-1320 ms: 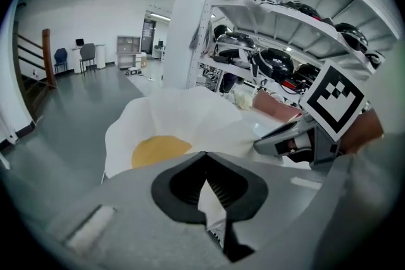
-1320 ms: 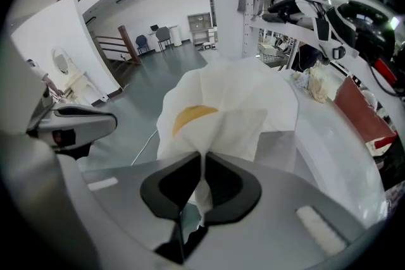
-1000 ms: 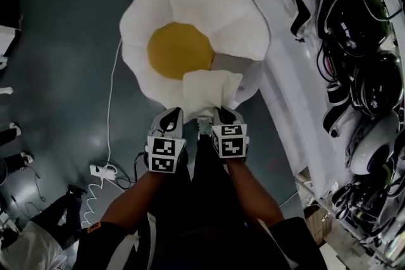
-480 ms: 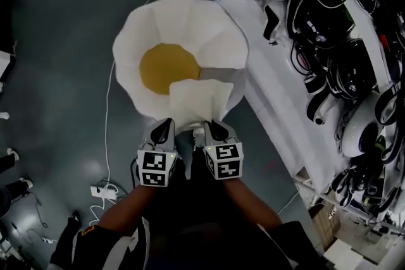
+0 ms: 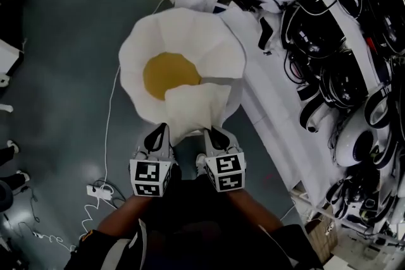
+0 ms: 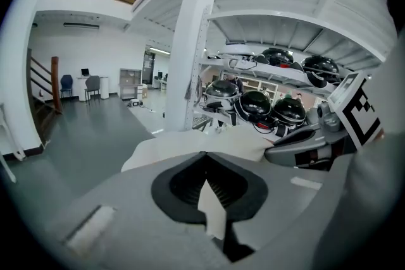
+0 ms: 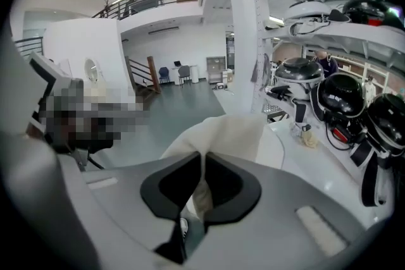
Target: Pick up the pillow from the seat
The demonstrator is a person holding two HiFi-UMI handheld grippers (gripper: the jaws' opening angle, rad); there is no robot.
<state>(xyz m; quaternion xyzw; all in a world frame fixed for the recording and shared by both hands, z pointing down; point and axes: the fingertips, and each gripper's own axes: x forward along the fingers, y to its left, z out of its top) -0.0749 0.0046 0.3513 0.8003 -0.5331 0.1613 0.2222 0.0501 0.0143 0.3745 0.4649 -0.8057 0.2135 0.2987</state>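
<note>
Your left gripper [image 5: 159, 131] and right gripper [image 5: 211, 134] have drawn back toward you, each nearly closed and pinching a near corner of the pillow [image 5: 196, 107], so the lift looks under way. The pillow hangs over the near rim of the seat [image 5: 183, 38], its long axis running away from you toward the yellow centre [image 5: 166, 71].

The head view looks steeply down from high above the person onto the floor [image 5: 63, 73]. Each gripper view sits very close behind its own jaws and faces forward, about level. All three views share the white pillow [image 5: 190, 41], which lies just before the jaws, and the dark helmets [image 5: 345, 76] at the person's right side.
</note>
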